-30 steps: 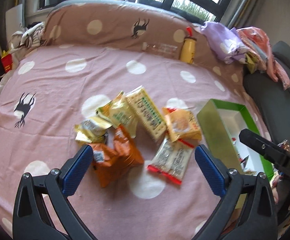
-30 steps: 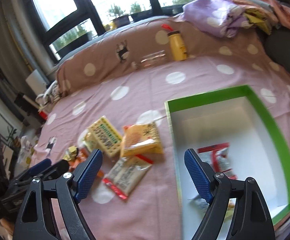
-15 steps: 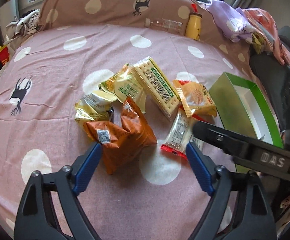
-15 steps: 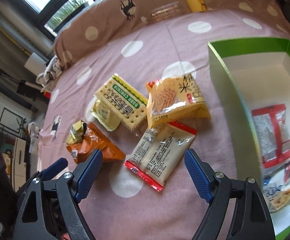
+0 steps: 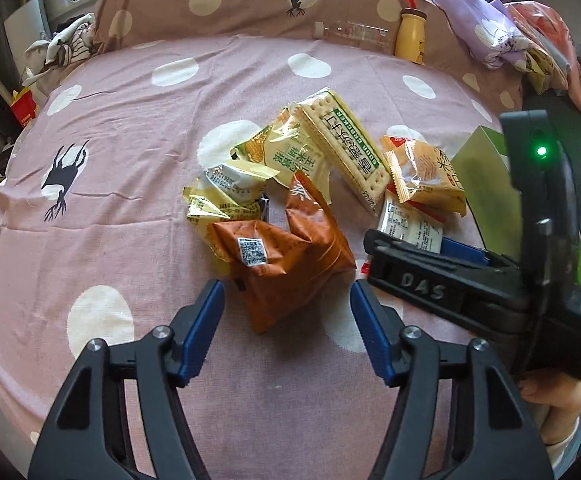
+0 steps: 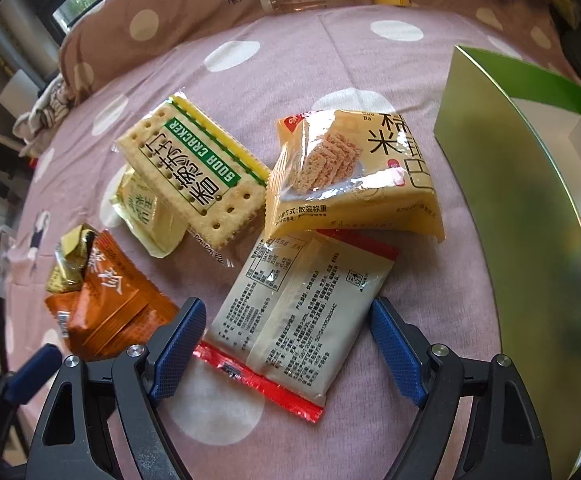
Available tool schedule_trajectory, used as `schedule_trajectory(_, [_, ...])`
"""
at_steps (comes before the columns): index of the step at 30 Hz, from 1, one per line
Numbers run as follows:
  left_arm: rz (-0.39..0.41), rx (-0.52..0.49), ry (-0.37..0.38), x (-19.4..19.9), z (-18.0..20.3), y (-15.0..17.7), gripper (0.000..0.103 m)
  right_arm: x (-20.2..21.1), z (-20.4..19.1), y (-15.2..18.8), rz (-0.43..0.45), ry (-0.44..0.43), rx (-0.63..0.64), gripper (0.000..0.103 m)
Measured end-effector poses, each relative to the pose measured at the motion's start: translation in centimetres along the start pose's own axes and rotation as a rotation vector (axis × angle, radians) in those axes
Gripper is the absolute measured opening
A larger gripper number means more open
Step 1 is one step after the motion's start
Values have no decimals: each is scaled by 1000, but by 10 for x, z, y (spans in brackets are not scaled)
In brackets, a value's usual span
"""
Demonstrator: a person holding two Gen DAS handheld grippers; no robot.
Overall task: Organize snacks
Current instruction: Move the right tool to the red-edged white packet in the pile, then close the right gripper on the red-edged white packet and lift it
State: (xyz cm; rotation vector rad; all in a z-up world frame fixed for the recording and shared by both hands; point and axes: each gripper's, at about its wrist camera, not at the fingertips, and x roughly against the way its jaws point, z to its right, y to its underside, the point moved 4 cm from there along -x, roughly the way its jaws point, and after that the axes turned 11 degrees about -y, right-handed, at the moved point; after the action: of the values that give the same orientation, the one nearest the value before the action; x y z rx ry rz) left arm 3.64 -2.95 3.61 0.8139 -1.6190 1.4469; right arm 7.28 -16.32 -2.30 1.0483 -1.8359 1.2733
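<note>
Snacks lie heaped mid-bed on the pink dotted sheet [image 5: 138,152]. The cracker pack [image 6: 194,172] reads "SODA CRACKER". The right gripper [image 6: 286,340], stamped "DAS" on its side, has its jaws wide around the near end of the white packet [image 6: 302,312]. The left gripper [image 5: 286,324], jaws wide, flanks the orange bag [image 5: 286,252]. The green box [image 6: 518,208] stands at right.

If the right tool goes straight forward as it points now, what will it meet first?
Most likely the white packet with red ends, lying between the open fingers of the right tool. Behind it sits the yellow rice-cracker bag, though depth is uncertain.
</note>
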Motion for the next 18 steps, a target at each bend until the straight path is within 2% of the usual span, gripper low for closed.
schedule_trajectory(4, [1, 4, -8, 2, -3, 0, 65, -6, -7, 3, 10, 77, 88, 84])
schedule_trajectory(8, [-6, 13, -7, 1, -5, -1, 65, -2, -7, 6, 21, 78, 143, 81])
schedule_trajectory(12, [-10, 34, 6, 2, -9, -5, 65, 6, -10, 18, -32, 23, 229, 76])
schedule_trajectory(18, [-9, 82, 33, 5, -14, -13, 65, 20, -18, 44, -130, -84, 389, 76])
